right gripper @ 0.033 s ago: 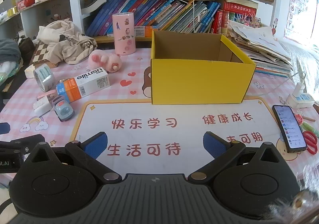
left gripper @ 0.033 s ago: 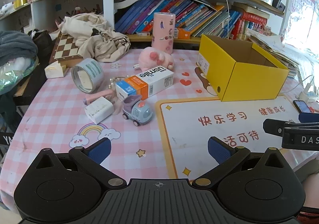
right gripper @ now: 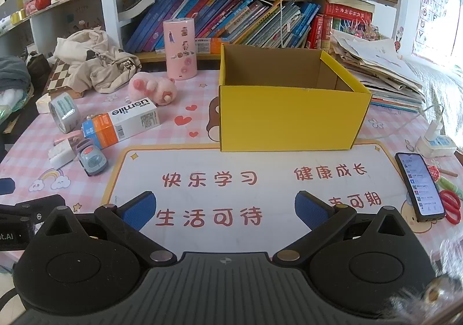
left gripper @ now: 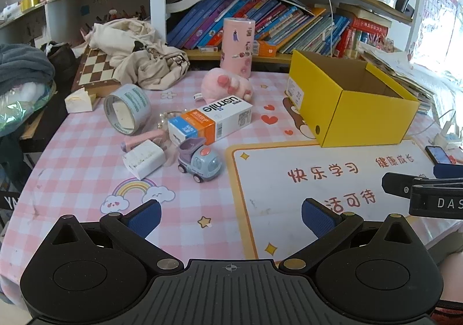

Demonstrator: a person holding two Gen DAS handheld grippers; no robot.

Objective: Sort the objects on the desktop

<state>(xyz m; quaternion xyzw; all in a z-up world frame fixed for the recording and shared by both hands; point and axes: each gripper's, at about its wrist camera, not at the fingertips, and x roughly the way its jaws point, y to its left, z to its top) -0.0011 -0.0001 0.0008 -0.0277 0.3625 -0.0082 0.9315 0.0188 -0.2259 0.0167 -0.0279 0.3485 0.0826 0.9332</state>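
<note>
An open yellow cardboard box (left gripper: 373,119) (right gripper: 292,119) stands at the back of the desk. Left of it lie a white usmile carton (left gripper: 211,119) (right gripper: 120,121), a small blue-purple toy car (left gripper: 199,161) (right gripper: 91,160), a white charger block (left gripper: 143,158) (right gripper: 60,152), a grey tape roll (left gripper: 127,109) (right gripper: 65,112), a pink pen-like item (left gripper: 144,138) and a pink plush (left gripper: 228,87) (right gripper: 153,87). My left gripper (left gripper: 231,218) is open and empty, in front of the toy car. My right gripper (right gripper: 225,209) is open and empty over the white mat, in front of the box.
A white mat with red Chinese lettering (right gripper: 254,180) covers the front of the pink checked tablecloth (left gripper: 78,157). A phone (right gripper: 419,186) and red scissors (right gripper: 451,206) lie at the right. A pink cylinder (right gripper: 181,50), chessboard (left gripper: 95,70), cloth heap and book shelves line the back.
</note>
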